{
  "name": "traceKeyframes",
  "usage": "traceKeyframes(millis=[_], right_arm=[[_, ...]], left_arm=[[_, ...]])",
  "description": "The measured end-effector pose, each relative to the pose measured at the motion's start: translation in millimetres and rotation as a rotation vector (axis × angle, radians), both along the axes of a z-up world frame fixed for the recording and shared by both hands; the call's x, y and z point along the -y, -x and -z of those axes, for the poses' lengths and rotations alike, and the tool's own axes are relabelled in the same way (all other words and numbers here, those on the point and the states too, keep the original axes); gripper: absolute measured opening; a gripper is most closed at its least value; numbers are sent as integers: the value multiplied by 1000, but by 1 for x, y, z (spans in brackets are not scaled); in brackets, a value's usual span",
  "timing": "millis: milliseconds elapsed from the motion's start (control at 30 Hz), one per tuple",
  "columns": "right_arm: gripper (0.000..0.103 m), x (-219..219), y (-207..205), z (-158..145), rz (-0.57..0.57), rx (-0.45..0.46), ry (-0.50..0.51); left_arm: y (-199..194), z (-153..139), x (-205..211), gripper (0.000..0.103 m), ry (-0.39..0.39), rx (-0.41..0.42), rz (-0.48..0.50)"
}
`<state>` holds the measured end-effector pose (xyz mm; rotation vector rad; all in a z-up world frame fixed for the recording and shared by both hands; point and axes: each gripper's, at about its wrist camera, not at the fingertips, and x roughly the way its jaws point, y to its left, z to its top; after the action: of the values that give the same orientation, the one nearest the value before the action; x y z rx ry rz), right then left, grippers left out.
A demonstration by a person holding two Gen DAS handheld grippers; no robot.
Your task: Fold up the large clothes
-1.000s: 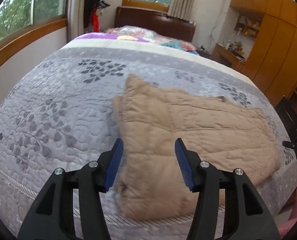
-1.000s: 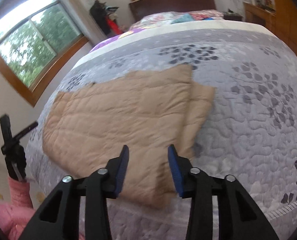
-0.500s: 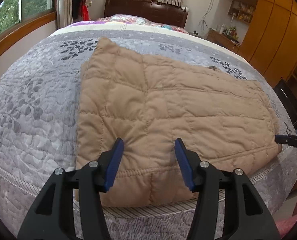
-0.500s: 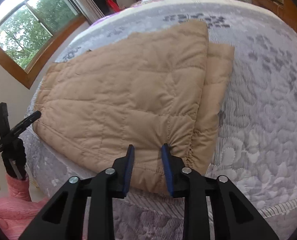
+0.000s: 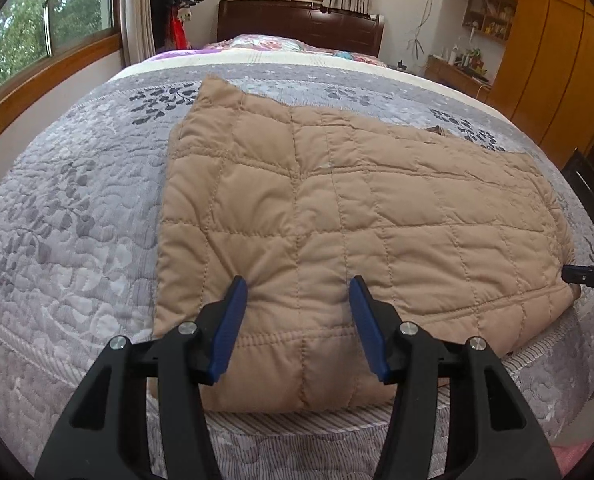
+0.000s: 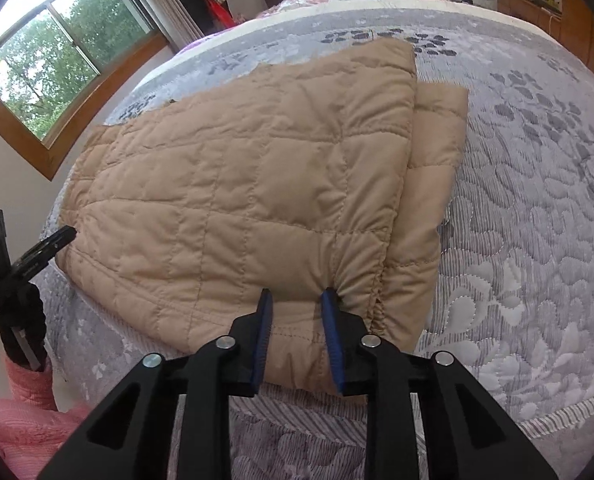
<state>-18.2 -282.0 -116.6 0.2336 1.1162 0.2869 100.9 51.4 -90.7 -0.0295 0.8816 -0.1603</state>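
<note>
We see one tan jacket point(image 5: 337, 220) folded at bed point(image 5: 77, 220) edge; left gripper point(image 5: 299, 292) jaws apart over it, right gripper point(image 6: 297, 300) jaws pinching its 5 o'clock hem.

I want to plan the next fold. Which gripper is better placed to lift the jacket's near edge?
Right. The right gripper already pinches bunched fabric of the tan jacket; the left gripper is wide open over it.

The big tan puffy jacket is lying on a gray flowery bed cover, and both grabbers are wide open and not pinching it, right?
Not quite. The left gripper is wide open, but the right gripper has closed in and is pinching the tan jacket, bunching its edge, as the right wrist view shows. The jacket does lie on the gray flowery bed cover.
</note>
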Motion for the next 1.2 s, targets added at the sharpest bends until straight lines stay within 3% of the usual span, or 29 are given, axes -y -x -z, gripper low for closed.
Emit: traceKeyframes(millis=[400, 567, 800, 967, 1100, 1200], right_arm=[[29, -3, 6, -41, -34, 70, 43], [29, -6, 3, -33, -37, 42, 66], [29, -8, -4, -7, -39, -10, 64], [29, -6, -7, 3, -41, -20, 45], [29, -4, -8, 4, -46, -21, 33], [29, -3, -8, 4, -48, -18, 31]], left_arm=[[21, -20, 3, 55, -36, 30, -27], [33, -25, -3, 57, -38, 26, -58], [55, -25, -26, 59, 31, -18, -128], [67, -6, -60, 60, 229, -101, -214], [65, 21, -81, 60, 484, -163, -254], [60, 33, -91, 62, 614, -159, -277]])
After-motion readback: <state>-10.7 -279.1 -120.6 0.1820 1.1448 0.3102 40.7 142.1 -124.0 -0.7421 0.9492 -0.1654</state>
